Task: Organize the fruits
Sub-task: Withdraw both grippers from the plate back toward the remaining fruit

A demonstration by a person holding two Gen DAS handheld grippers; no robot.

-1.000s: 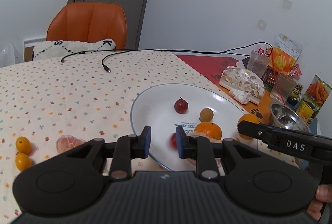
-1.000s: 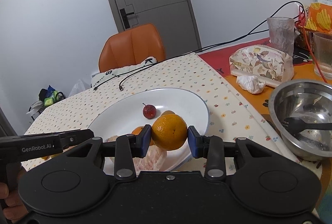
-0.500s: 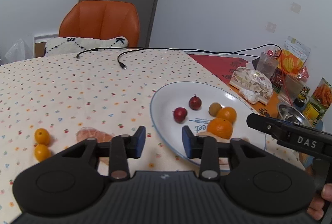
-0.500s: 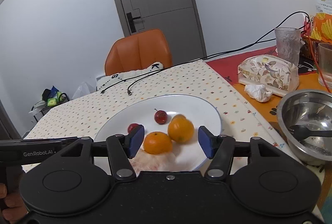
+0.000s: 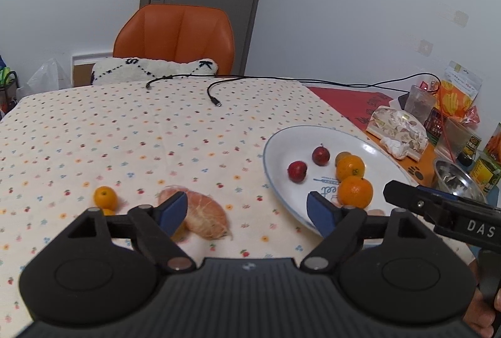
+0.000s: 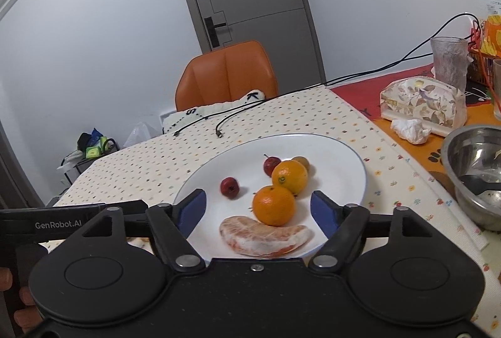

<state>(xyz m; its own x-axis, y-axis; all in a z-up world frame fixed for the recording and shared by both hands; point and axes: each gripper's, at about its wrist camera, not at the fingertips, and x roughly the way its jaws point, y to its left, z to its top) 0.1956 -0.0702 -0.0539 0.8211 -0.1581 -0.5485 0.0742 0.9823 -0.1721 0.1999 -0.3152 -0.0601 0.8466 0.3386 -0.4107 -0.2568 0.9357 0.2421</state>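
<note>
A: How do my tools look?

B: My left gripper (image 5: pixel 247 211) is spread wide with nothing in it. A peeled pink pomelo piece (image 5: pixel 200 217) lies on the cloth just past its left blue pad (image 5: pixel 172 211). My right gripper (image 6: pixel 258 209) is wide too, and empty.

A: Where is the fruit?

B: Between the right pads I see a big round orange (image 6: pixel 274 205) touching a curved peeled pomelo wedge (image 6: pixel 264 236), both on the white round plate (image 6: pixel 344 162). Behind them sit a second orange (image 6: pixel 289 176), two small red fruits (image 6: pixel 229 187) and a small brown one (image 6: pixel 302 162).

A: Any room to move?

B: The near plate rim is right under the right pads. Left of the plate, the dotted tablecloth (image 5: pixel 125 134) is open, with small orange kumquats (image 5: pixel 105 197) near the left tool. On the right, a shiny steel bowl (image 6: pixel 476 172) sits near the plate's edge.
</note>
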